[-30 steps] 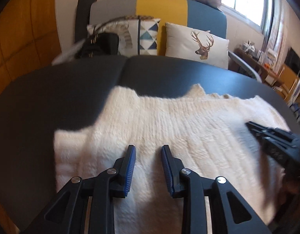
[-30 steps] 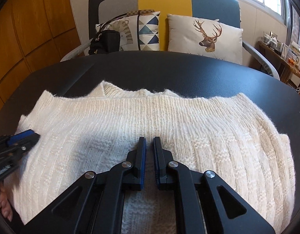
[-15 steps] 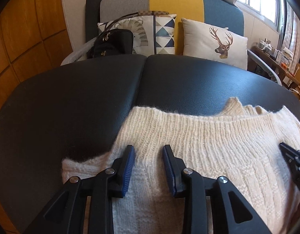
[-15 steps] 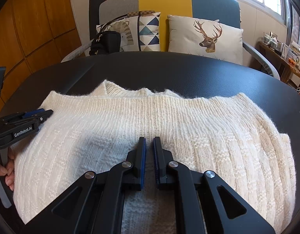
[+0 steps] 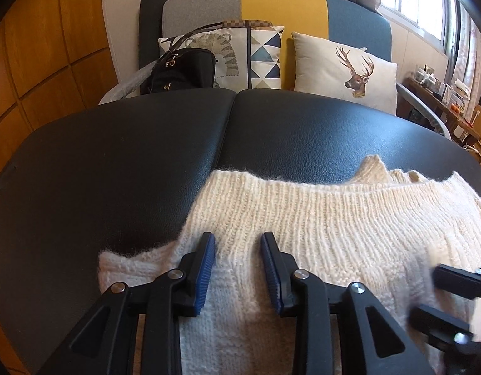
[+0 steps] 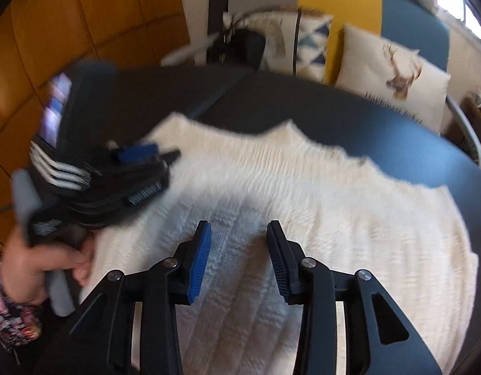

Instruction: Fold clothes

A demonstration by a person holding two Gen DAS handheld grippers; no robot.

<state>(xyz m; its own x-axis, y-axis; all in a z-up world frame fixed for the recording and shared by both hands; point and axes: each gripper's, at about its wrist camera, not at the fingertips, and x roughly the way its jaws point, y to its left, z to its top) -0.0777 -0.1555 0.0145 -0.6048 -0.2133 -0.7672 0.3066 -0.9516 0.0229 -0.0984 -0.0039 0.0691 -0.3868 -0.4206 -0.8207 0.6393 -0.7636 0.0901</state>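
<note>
My left gripper [image 5: 237, 247] hangs over the near left part of the cream knitted sweater [image 5: 334, 234], its blue-padded jaws standing apart at a middling width with only the knit showing beneath the gap; they grip nothing. The sweater lies flat on the black padded tabletop [image 5: 115, 172], spread from about the middle seam toward the right edge and down to the near edge, its ribbed hem facing the far side. A lower layer of the knit sticks out at the near left corner of the garment.

My right gripper [image 6: 239, 234] is above the middle of the sweater, jaws opening, nothing between the pads but air and the knit below. That view is smeared with motion, so I can only say it seems clear of the cloth. My left hand [image 6: 31, 268] shows there, wrapped round the handle of the other tool near the sweater's left edge.

Beyond the far edge of the tabletop stands a sofa [image 5: 284, 6] in grey, yellow and blue. On its seat rest a black handbag [image 5: 184, 68], closed, a patterned cushion [image 5: 240, 56] and a deer cushion [image 5: 346, 68].
</note>
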